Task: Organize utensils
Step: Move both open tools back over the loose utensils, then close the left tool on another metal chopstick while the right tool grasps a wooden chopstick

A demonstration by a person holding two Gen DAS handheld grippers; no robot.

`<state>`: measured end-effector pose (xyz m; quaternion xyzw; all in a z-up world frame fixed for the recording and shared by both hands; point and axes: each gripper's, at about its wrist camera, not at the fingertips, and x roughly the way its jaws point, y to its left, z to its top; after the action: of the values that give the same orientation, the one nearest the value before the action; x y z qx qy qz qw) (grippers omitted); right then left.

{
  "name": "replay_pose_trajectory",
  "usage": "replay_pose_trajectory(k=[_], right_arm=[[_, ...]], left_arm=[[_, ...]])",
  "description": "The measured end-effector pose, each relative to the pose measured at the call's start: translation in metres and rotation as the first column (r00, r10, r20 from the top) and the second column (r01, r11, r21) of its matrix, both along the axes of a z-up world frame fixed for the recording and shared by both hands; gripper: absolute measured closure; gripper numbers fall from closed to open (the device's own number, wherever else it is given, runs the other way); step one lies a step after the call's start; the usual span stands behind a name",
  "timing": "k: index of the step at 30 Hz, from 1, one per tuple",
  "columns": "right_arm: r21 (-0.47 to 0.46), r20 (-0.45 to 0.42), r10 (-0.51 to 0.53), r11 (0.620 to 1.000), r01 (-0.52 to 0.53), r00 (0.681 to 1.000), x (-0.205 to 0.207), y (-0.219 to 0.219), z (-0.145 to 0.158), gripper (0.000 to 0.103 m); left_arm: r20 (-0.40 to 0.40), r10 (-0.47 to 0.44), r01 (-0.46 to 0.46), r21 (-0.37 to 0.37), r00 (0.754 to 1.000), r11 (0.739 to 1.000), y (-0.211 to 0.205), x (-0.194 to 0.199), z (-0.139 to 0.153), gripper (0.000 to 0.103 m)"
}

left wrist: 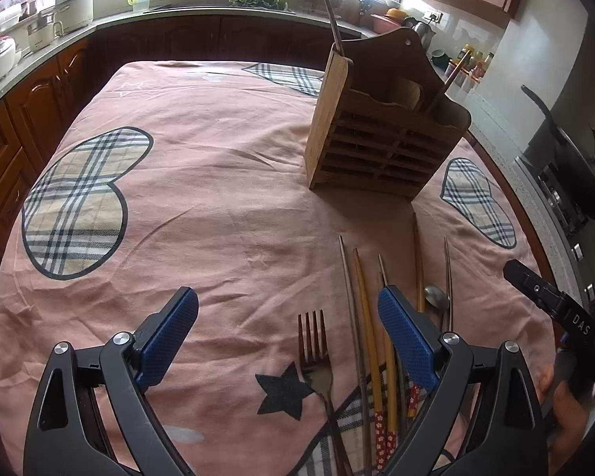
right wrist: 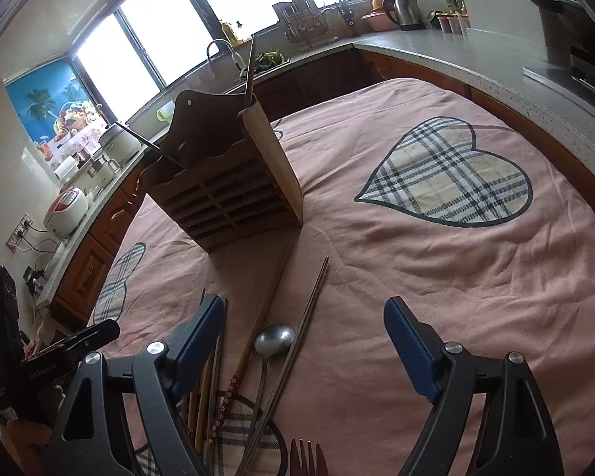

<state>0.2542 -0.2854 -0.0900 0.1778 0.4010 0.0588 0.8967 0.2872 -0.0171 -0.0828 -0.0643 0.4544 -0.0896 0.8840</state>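
Observation:
A wooden slatted utensil holder stands upright on the pink tablecloth, also in the right wrist view, with a few sticks standing in it. In front of it lie several chopsticks, a metal spoon and a fork. The chopsticks, spoon and fork tines also show in the right wrist view. My left gripper is open and empty, above the fork. My right gripper is open and empty, above the spoon and chopsticks.
The table has a pink cloth with plaid hearts. Kitchen counters with a kettle, pots and a rice cooker surround it. A stove sits close on the right. The other gripper shows at the right edge.

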Motion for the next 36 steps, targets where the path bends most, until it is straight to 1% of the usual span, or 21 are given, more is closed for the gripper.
replay_pose_trajectory(k=[1,3,4,6,7,9,11,14,15,16,18,20,23,27,30,34,35,36], right_arm=[[-0.008,-0.012,0.004,1.000,-0.004,1.000,0.003,0.001,-0.002,0.028],[-0.019,-0.029,0.004,1.000,-0.005,1.000,0.009,0.002,-0.007,0.037],[-0.025,-0.037,0.005,1.000,-0.006,0.999,0.012,0.003,-0.009,0.039],[-0.025,-0.057,0.014,1.000,-0.015,0.998,0.018,0.005,-0.014,0.047],[-0.025,-0.062,0.015,1.000,-0.016,0.998,0.021,0.005,-0.016,0.048],[-0.033,-0.070,0.018,0.999,-0.021,0.997,0.026,0.007,-0.018,0.050],[-0.034,-0.074,0.020,0.999,-0.023,0.997,0.031,0.008,-0.020,0.051],[-0.040,-0.085,0.021,0.999,-0.025,0.996,0.039,0.008,-0.023,0.058],[-0.040,-0.089,0.021,0.999,-0.024,0.996,0.042,0.008,-0.024,0.059],[-0.042,-0.091,0.021,0.999,-0.025,0.996,0.044,0.008,-0.025,0.059],[-0.049,-0.100,0.022,0.998,-0.027,0.995,0.050,0.007,-0.027,0.064],[-0.052,-0.110,0.024,0.998,-0.030,0.994,0.055,0.006,-0.030,0.067],[-0.063,-0.126,0.023,0.998,-0.032,0.992,0.062,0.005,-0.035,0.067],[-0.076,-0.152,0.030,0.996,-0.042,0.988,0.069,0.006,-0.042,0.069],[-0.088,-0.170,0.039,0.995,-0.054,0.985,0.072,0.010,-0.048,0.072],[-0.134,-0.163,0.048,0.988,-0.071,0.985,0.076,0.018,-0.048,0.072],[-0.149,-0.164,0.052,0.986,-0.077,0.985,0.077,0.021,-0.049,0.073],[-0.165,-0.165,0.053,0.983,-0.081,0.985,0.078,0.023,-0.049,0.077]], left_arm=[[-0.002,-0.007,0.007,0.006,1.000,1.000,-0.003,0.003,-0.001,0.012],[-0.006,-0.028,0.028,0.023,1.000,0.999,-0.010,0.008,-0.003,0.014],[-0.010,-0.039,0.039,0.033,0.999,0.999,-0.014,0.012,-0.004,0.015],[-0.022,-0.058,0.059,0.049,0.998,0.997,-0.020,0.019,-0.008,0.021],[-0.032,-0.070,0.072,0.053,0.997,0.996,-0.024,0.023,-0.010,0.022],[-0.047,-0.089,0.092,0.058,0.995,0.994,-0.029,0.029,-0.014,0.030],[-0.057,-0.104,0.108,0.067,0.993,0.992,-0.034,0.034,-0.018,0.033],[-0.075,-0.125,0.131,0.076,0.989,0.988,-0.041,0.043,-0.024,0.042],[-0.083,-0.134,0.140,0.077,0.988,0.987,-0.043,0.045,-0.027,0.049],[-0.093,-0.142,0.150,0.078,0.985,0.986,-0.045,0.048,-0.030,0.059],[-0.111,-0.156,0.165,0.077,0.982,0.983,-0.049,0.052,-0.035,0.069],[-0.122,-0.158,0.168,0.075,0.980,0.983,-0.051,0.056,-0.038,0.070],[-0.134,-0.165,0.174,0.057,0.977,0.983,-0.052,0.062,-0.042,0.070],[-0.148,-0.176,0.186,0.058,0.973,0.981,-0.057,0.068,-0.048,0.070],[-0.136,-0.190,0.203,0.089,0.972,0.975,-0.062,0.069,-0.048,0.070],[-0.118,-0.208,0.222,0.130,0.971,0.966,-0.071,0.069,-0.049,0.071],[-0.113,-0.211,0.225,0.138,0.971,0.965,-0.071,0.069,-0.050,0.073],[-0.108,-0.211,0.226,0.149,0.971,0.963,-0.072,0.069,-0.050,0.081]])
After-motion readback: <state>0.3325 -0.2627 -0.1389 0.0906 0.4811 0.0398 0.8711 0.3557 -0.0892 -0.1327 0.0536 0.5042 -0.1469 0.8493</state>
